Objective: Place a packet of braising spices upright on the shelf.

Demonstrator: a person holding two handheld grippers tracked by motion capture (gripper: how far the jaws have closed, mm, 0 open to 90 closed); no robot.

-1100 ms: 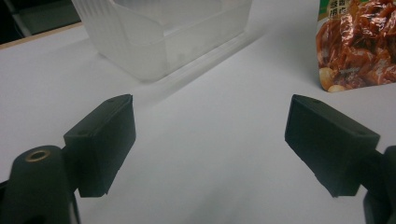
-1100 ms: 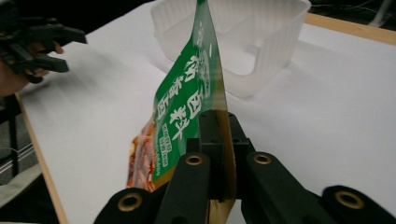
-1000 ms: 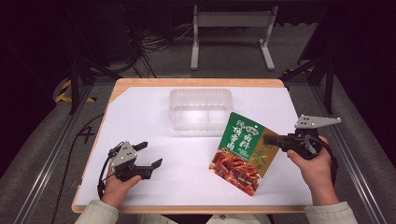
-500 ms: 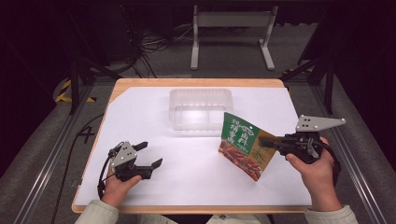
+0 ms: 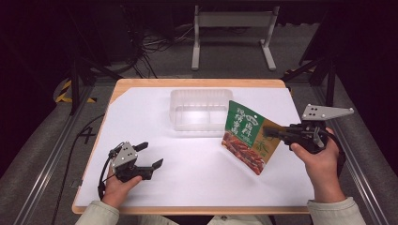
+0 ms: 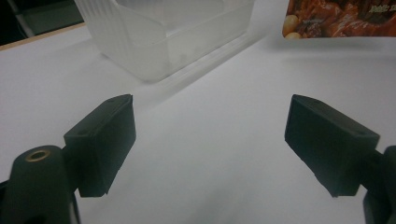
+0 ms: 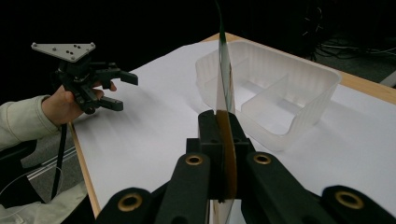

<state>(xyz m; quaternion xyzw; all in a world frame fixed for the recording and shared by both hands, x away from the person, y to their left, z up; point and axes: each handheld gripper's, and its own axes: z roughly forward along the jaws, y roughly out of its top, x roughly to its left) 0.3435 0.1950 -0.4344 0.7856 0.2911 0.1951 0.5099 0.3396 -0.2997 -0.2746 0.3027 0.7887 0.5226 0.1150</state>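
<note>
A green and brown food pouch (image 5: 247,136) with a picture of glazed meat hangs tilted above the white table cover, right of centre. My right gripper (image 5: 274,132) is shut on the pouch's right edge; in the right gripper view the thin pouch edge (image 7: 225,107) stands pinched between the two black jaws. A clear plastic two-compartment tray (image 5: 202,108) sits at the table's middle back, just left of the pouch. My left gripper (image 5: 151,155) rests at the front left of the table, open, with only white surface between its fingers (image 6: 102,140).
The white sheet (image 5: 187,164) covers a wooden table (image 5: 197,83) whose edges show at the back and front. A metal stand (image 5: 232,28) and cables lie on the floor beyond. Rails run along both sides of the table.
My right gripper has risen with the pouch, lifting it off the table from lying flat to hanging tilted. The left gripper has stayed where it was.
</note>
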